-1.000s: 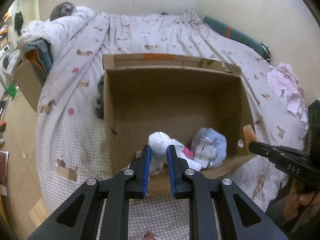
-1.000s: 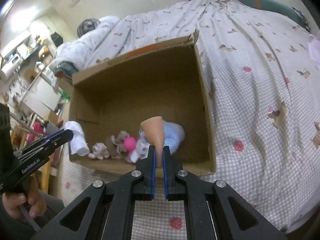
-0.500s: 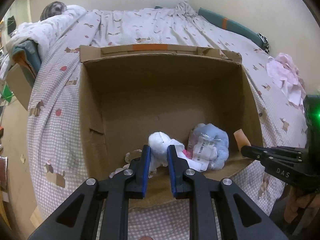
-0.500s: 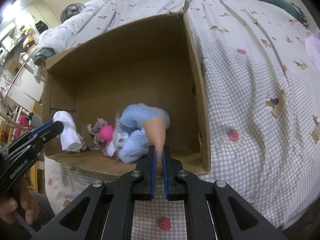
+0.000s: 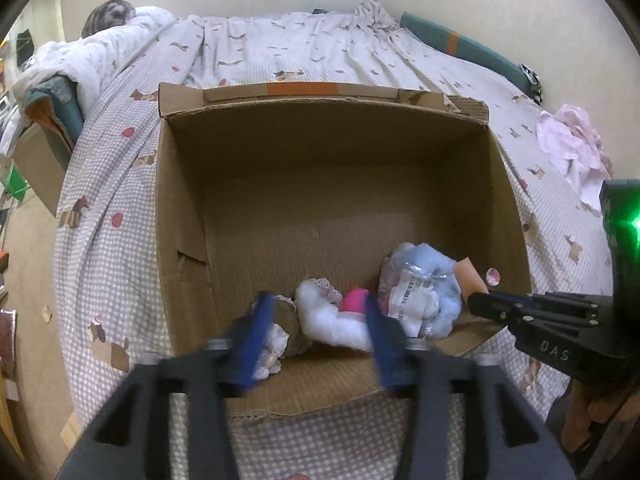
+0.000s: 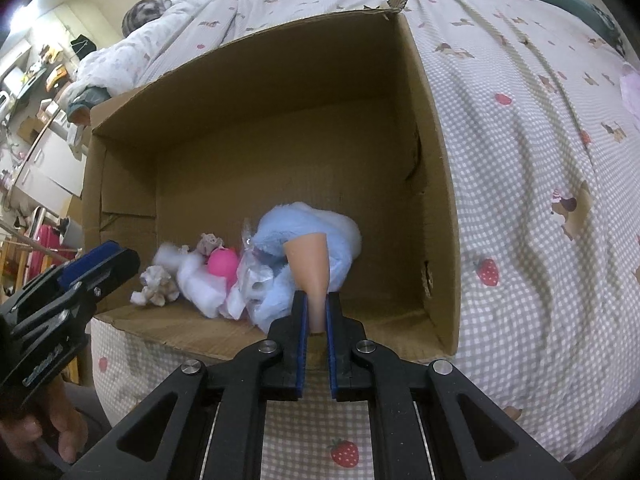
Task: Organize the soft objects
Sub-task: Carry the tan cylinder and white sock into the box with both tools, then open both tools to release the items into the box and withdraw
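Note:
An open cardboard box (image 5: 320, 168) lies on the bed, also seen in the right wrist view (image 6: 436, 184). My left gripper (image 5: 316, 336) is open at its front edge; the white soft toy (image 5: 332, 316) lies free inside, between the jaws, next to a pink ball (image 5: 354, 298) and a bagged blue plush (image 5: 424, 284). In the right wrist view the white toy (image 6: 196, 276), pink ball (image 6: 222, 262) and blue plush (image 6: 308, 236) lie together. My right gripper (image 6: 316, 320) is shut on a peach cone-shaped piece (image 6: 312, 264) over the box's front right corner.
The bed has a checked sheet (image 6: 540, 160) with strawberry and dog prints. A pink cloth (image 5: 572, 148) lies at the right. A white duvet (image 5: 100, 56) is bunched at the far left. A small ragged toy (image 6: 158, 288) lies in the box's front left.
My left gripper has opened and let go of the white soft toy, which now lies in the box. Both grippers moved closer to the box; the right still holds the peach piece.

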Action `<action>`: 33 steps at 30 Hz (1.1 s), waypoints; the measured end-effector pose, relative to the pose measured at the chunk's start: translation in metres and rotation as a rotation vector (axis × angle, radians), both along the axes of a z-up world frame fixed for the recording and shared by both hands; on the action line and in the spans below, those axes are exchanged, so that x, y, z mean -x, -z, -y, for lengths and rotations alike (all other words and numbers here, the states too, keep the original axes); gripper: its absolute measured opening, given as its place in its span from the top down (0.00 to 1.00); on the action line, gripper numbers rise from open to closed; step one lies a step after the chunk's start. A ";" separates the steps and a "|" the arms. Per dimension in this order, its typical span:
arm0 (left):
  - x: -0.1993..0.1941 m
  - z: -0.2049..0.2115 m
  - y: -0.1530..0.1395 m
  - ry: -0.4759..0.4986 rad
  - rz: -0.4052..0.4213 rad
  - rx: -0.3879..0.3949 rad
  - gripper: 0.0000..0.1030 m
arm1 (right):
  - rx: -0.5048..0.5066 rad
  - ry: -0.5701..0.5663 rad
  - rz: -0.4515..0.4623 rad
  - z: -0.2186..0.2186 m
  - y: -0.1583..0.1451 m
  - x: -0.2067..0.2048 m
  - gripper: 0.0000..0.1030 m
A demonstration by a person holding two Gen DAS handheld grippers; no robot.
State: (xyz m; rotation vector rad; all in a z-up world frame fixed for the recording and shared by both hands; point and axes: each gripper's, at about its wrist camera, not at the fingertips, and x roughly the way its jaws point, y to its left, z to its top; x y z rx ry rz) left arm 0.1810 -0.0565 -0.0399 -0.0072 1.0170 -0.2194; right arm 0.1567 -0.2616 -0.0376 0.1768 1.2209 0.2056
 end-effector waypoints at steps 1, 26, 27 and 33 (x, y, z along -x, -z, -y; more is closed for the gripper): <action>0.000 -0.001 -0.001 0.000 0.002 0.008 0.37 | 0.001 0.002 -0.001 0.001 0.000 0.000 0.91; 0.054 -0.036 -0.075 -0.155 0.201 -0.071 0.13 | -0.134 0.077 0.252 0.014 -0.061 0.030 0.06; 0.059 -0.038 -0.076 -0.157 0.204 -0.062 0.13 | -0.134 0.071 0.258 0.013 -0.064 0.033 0.05; 0.081 -0.046 -0.074 -0.200 0.168 -0.068 0.13 | -0.090 0.034 0.278 0.007 -0.069 0.054 0.05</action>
